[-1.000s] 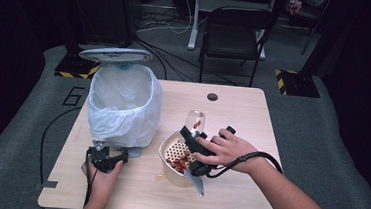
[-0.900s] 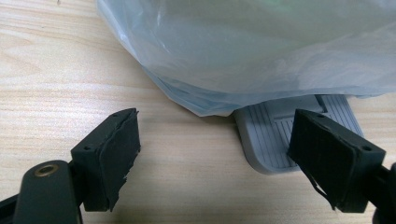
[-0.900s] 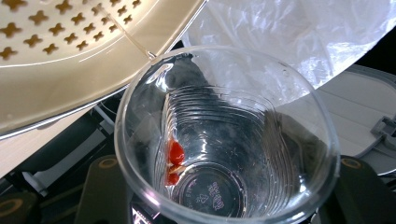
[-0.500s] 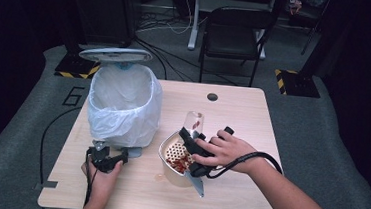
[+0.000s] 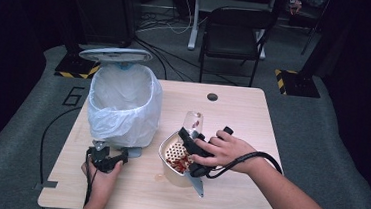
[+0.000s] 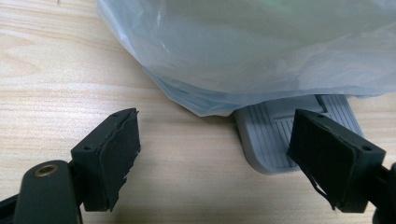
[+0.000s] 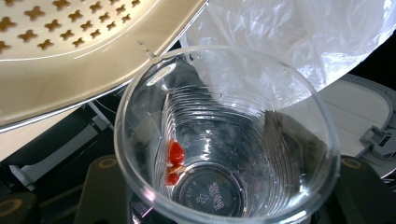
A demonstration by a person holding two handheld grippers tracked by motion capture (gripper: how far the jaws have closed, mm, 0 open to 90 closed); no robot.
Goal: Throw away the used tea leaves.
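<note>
On the pale wooden counter (image 5: 247, 189), the right hand-held gripper (image 5: 190, 144) is clamped on a clear ribbed plastic cup (image 7: 224, 140), its jaws on either side of the cup's lower part. In the high view the cup (image 5: 192, 121) is tilted, its mouth toward the far side of the counter, just above the far rim of a cream-coloured perforated strainer bowl (image 5: 175, 161) that stands on the counter and holds red scraps. A few small red bits (image 7: 174, 156) cling to the cup's inner wall near its base. To the left stands a grey pedal bin lined with a translucent pale-blue plastic bag (image 5: 123, 104), its round lid (image 5: 115, 55) raised. The left hand-held gripper (image 5: 106, 159) rests at the foot of the bin with its jaws apart and nothing between them; in its own view the grey ribbed foot pedal (image 6: 280, 135) lies just ahead, nearer the right-hand pad, under the hanging bag (image 6: 243, 51).
</note>
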